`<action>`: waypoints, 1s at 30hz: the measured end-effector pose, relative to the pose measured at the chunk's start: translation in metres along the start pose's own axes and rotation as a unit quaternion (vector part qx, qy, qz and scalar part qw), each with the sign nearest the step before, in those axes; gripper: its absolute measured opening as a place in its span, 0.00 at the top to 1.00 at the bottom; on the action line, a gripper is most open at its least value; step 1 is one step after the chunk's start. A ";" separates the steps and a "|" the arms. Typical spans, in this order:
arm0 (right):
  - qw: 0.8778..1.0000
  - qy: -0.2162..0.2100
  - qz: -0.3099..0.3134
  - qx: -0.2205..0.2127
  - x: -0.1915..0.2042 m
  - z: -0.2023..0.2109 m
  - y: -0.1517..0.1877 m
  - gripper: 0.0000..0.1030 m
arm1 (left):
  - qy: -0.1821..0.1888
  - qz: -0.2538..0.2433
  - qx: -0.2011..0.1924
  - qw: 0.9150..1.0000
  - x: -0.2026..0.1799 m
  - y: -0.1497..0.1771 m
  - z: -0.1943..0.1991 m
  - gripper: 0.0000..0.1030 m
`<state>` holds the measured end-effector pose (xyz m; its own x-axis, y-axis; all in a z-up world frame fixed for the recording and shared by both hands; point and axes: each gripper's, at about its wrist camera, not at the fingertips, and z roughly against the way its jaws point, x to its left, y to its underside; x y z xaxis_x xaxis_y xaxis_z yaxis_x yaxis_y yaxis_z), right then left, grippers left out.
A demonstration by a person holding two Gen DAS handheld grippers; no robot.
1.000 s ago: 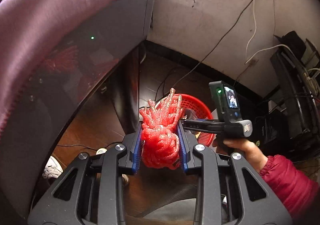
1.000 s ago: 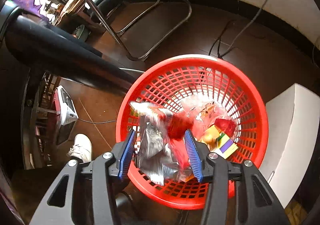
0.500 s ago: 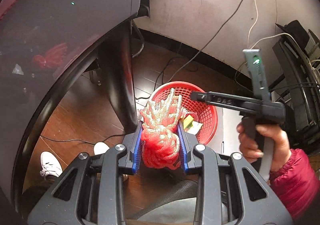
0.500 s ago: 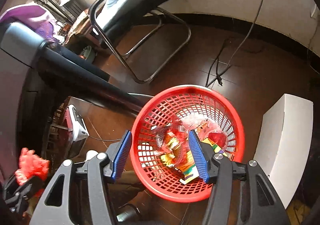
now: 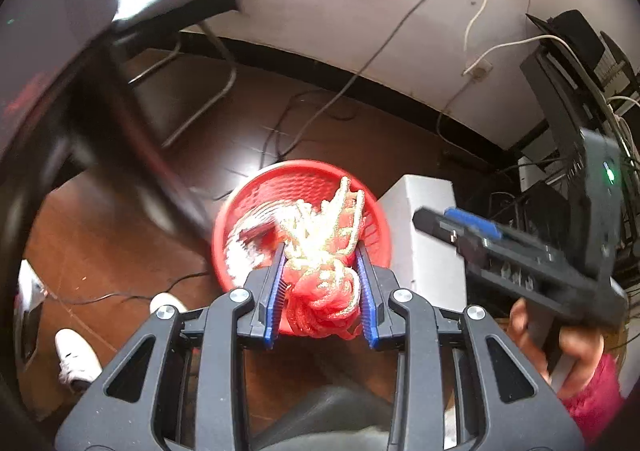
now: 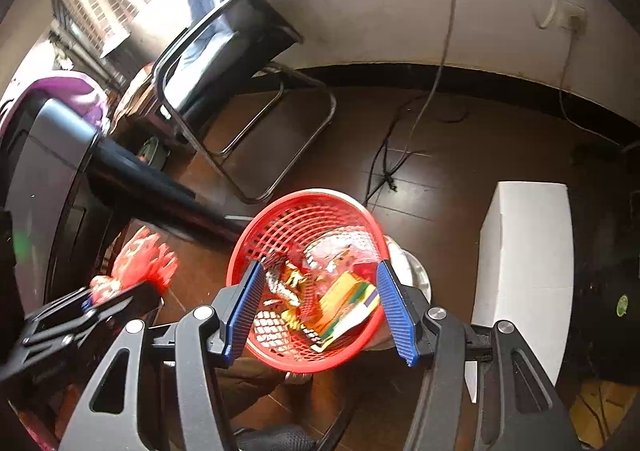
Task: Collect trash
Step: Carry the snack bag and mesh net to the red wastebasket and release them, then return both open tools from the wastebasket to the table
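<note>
A red knotted cord bundle point(image 5: 324, 299) flecked with gold sits between the blue pads of my left gripper point(image 5: 320, 251). The jaws are opening, but the pads still touch the bundle. It hangs right above the red mesh basket point(image 5: 288, 179) on the floor. My right gripper point(image 6: 319, 269) is open and empty, high over the same basket point(image 6: 304, 197), which holds wrappers and a small carton point(image 6: 340, 299). In the right wrist view the bundle point(image 6: 140, 259) and left gripper point(image 6: 120, 299) show at lower left. The right gripper point(image 5: 438, 217) appears at right in the left wrist view.
A white box point(image 6: 524, 271) stands right of the basket. A metal-framed chair point(image 6: 224, 63) and a dark table leg point(image 6: 140, 179) are to its left. Cables point(image 6: 388, 171) trail over the brown floor. White shoes point(image 5: 76, 355) are at lower left.
The left gripper carried the bundle from beside the table to over the basket. The right gripper let its wrappers drop into the basket, then rose and drew back.
</note>
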<state>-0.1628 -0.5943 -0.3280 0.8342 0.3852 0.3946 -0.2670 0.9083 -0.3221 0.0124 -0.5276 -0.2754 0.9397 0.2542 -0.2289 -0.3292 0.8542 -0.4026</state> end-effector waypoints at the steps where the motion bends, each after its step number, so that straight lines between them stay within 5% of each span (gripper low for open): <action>1: 1.000 0.000 -0.006 -0.002 -0.004 0.002 0.000 0.44 | -0.001 0.000 -0.001 1.000 -0.002 -0.004 -0.006 0.53; 3: 1.000 -0.001 -0.016 -0.002 -0.012 0.003 0.000 0.44 | -0.022 0.003 -0.006 1.000 -0.003 -0.004 -0.020 0.22; 4: 1.000 0.000 -0.018 -0.001 -0.014 0.004 0.000 0.44 | -0.038 0.000 -0.004 0.999 -0.002 0.000 -0.026 0.19; 9: 1.000 -0.001 -0.019 0.004 -0.016 0.003 0.004 0.44 | -0.064 0.011 0.043 0.997 0.003 0.005 -0.051 0.19; 17: 1.000 -0.003 0.005 0.004 0.001 0.008 0.009 0.43 | -0.107 0.039 0.026 0.993 0.016 0.013 -0.036 0.15; 30: 0.999 0.027 0.040 -0.009 0.016 0.045 0.025 0.39 | -0.161 -0.002 -0.031 0.987 0.008 0.029 0.003 0.14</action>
<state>-0.1779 -0.5587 -0.2915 0.8355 0.4472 0.3193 -0.3267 0.8715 -0.3658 0.0109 -0.4988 -0.2862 0.9187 0.3901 0.0617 -0.3212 0.8289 -0.4580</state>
